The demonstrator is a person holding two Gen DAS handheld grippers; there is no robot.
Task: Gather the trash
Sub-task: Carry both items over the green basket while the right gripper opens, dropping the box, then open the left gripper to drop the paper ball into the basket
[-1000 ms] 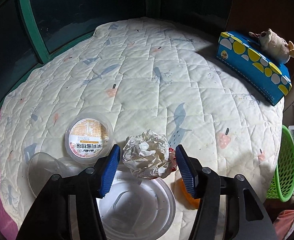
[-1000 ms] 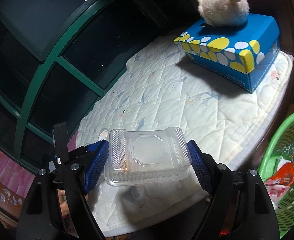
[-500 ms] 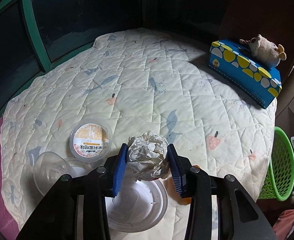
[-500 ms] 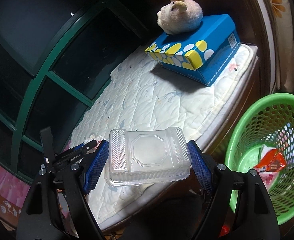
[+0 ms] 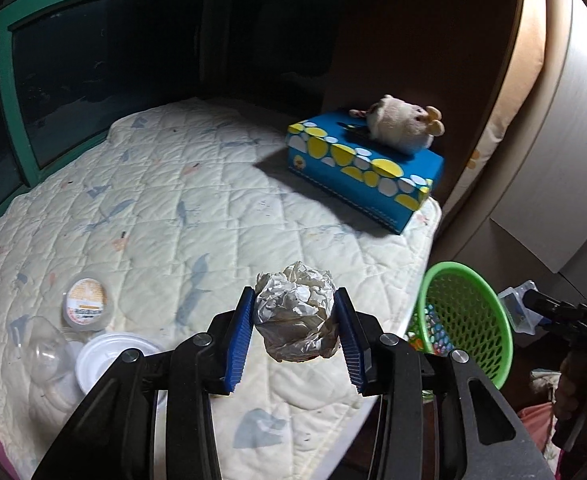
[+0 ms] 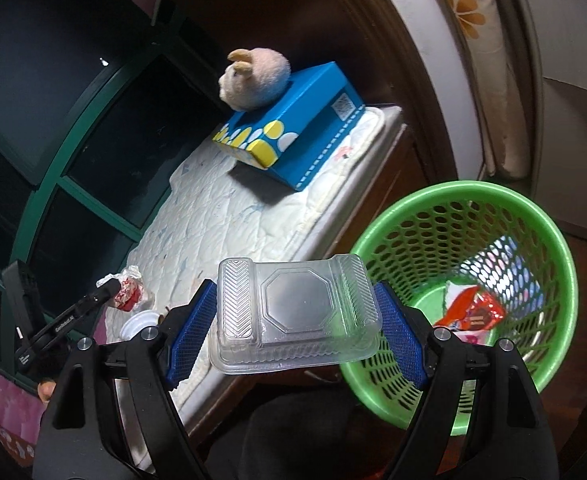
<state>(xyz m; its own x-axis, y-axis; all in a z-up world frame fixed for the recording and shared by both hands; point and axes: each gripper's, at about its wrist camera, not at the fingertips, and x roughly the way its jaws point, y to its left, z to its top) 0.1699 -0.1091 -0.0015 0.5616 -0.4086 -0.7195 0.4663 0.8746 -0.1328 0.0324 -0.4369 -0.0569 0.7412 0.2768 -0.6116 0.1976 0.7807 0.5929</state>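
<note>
The crumpled paper ball (image 5: 295, 312) is pinched between the blue pads of the left tool (image 5: 293, 338), whose jaws have just been closing on it; it hangs clear of the quilted mattress (image 5: 213, 208), above its near edge. Gripping the wad at its widest part lets soft, springy paper be carried without slipping. The clear plastic container (image 6: 295, 312) sits crosswise in the right tool (image 6: 295, 334), the pads pressing on its ribbed short ends, where the thin plastic is likely stiffest. It is held roughly level, just left of the green basket (image 6: 469, 200) in the right wrist view, not yet over the opening.

The basket stands on the floor beside the bed, below the mattress edge, so rubbish can be dropped into it from above. A red wrapper (image 6: 473, 314) and other scraps already lie in its bottom. Judging from this, both pieces are on their way to the basket, the container nearer to release.

More trash remains on the mattress at the left: a small round tub with an orange label (image 5: 86, 299), a white lid (image 5: 107, 364) and a clear cup (image 5: 47, 354), grouped close together. Far across the mattress, a blue tissue box (image 5: 363, 172) with a plush toy (image 5: 401, 128) on top stands well apart from the rubbish and looks like something to leave.
</note>
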